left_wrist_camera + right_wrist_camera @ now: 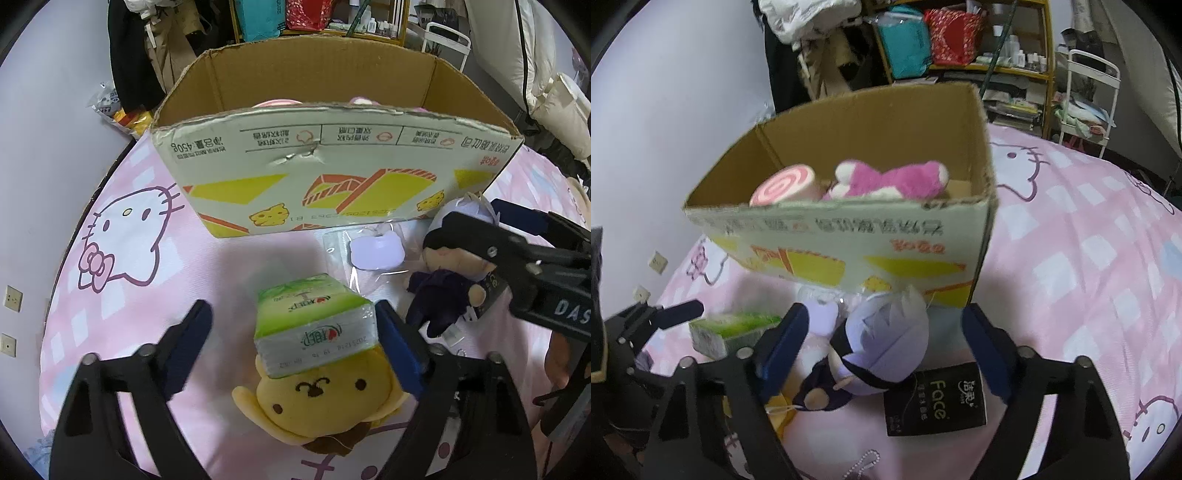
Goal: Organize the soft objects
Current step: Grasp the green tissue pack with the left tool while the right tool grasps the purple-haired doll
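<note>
An open cardboard box (258, 155) stands on the pink bed; in the right wrist view it (849, 240) holds a pink swirl cushion (783, 186) and a magenta plush (890, 181). My left gripper (295, 332) is open around a green tissue pack (317, 325) that lies on a yellow plush (321, 402). My right gripper (886, 343) is open around a purple-haired doll (882, 347), also seen in the left wrist view (450, 273). A lilac item in a clear bag (375, 251) lies before the box.
A black tissue pack marked Face (936, 402) lies under the doll. The Hello Kitty bedspread (1089, 258) stretches to the right. Shelves with bags (942, 37) and a white rack (1086, 92) stand behind the bed. A wall (44, 147) is on the left.
</note>
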{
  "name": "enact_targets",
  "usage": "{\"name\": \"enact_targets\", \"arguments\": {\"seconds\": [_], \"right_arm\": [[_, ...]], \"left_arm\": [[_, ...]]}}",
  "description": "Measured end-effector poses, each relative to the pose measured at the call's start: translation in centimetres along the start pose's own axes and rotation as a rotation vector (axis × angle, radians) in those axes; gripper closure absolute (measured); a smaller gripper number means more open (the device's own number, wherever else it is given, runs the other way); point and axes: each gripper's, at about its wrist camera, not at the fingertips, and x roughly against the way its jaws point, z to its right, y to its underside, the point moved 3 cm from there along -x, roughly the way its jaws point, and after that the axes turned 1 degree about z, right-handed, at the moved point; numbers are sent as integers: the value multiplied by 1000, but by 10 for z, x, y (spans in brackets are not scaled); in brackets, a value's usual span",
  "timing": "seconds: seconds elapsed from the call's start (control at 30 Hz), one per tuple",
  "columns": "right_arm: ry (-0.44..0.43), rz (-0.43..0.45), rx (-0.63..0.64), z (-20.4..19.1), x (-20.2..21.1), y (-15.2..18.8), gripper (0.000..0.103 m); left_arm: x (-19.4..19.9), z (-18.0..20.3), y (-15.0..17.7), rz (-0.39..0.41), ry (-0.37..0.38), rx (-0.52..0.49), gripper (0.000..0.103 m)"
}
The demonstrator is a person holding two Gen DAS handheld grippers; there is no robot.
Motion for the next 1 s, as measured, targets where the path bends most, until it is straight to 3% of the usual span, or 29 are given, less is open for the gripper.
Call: {"name": "enact_targets", "arguments": {"seconds": [0.1, 0.17, 0.23, 0.6, 1.0], "right_arm": [[21, -26, 37, -4, -5, 3, 32], [10, -53, 53, -7, -8, 6, 44], [15, -52, 64, -8, -7, 6, 45], [14, -10, 66, -10, 2, 5, 47], [20, 67, 73, -14, 23, 1, 47]], "left_arm": [[-2, 1, 1, -7, 13, -5, 29], [-3, 3, 1, -13, 29, -8, 40], [-3, 3, 2, -11, 47, -6, 46], [6, -3, 2, 30, 35, 15, 48], [46, -18, 2, 161, 13, 81, 48]]}}
